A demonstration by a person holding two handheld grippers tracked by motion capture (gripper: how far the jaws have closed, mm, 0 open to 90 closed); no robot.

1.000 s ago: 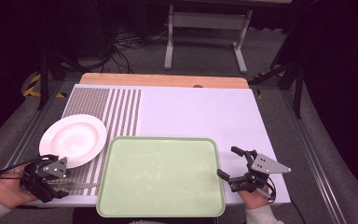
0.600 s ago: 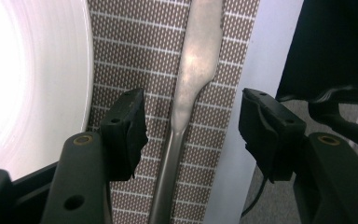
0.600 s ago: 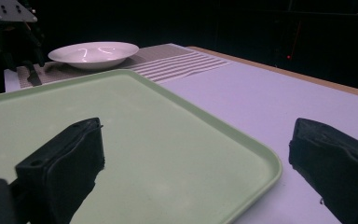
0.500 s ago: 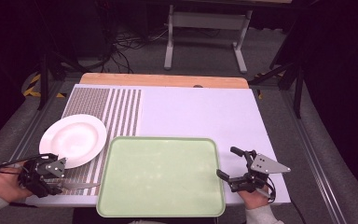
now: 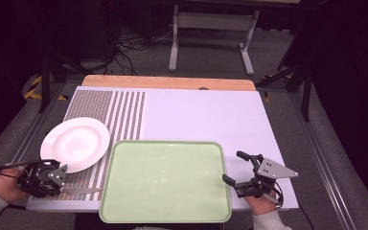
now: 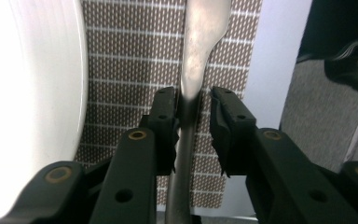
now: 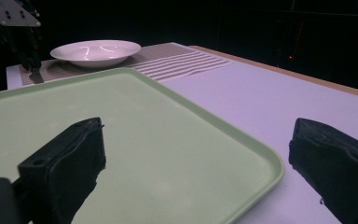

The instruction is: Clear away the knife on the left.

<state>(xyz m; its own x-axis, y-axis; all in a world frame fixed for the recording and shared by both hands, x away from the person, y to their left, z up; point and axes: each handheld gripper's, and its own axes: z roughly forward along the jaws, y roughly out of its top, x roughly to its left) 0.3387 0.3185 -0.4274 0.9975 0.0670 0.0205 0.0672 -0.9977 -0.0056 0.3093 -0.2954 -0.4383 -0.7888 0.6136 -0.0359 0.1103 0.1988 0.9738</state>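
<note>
A smooth metal knife (image 6: pixel 192 60) lies on the woven brown-and-white striped placemat (image 5: pixel 124 110) just beside the glossy round white plate (image 5: pixel 75 143), its handle between the left gripper (image 6: pixel 193 109)'s black jaws: one touches it, a sliver of gap shows at the other, so I cannot tell if it is clamped. Its blade tip is cut off in the left gripper view. The pale green rounded-corner tray (image 5: pixel 165 213) holds nothing, and the right gripper (image 5: pixel 239 167) rests at its right rim, jaws wide apart

I could not see the top end of the knife (image 6: pixel 200 42); the left gripper view's edge cut it off. The white plate (image 6: pixel 28 107) was cut off too. My left tongs (image 6: pixel 193 109) hid part of the knife's handle.
</note>
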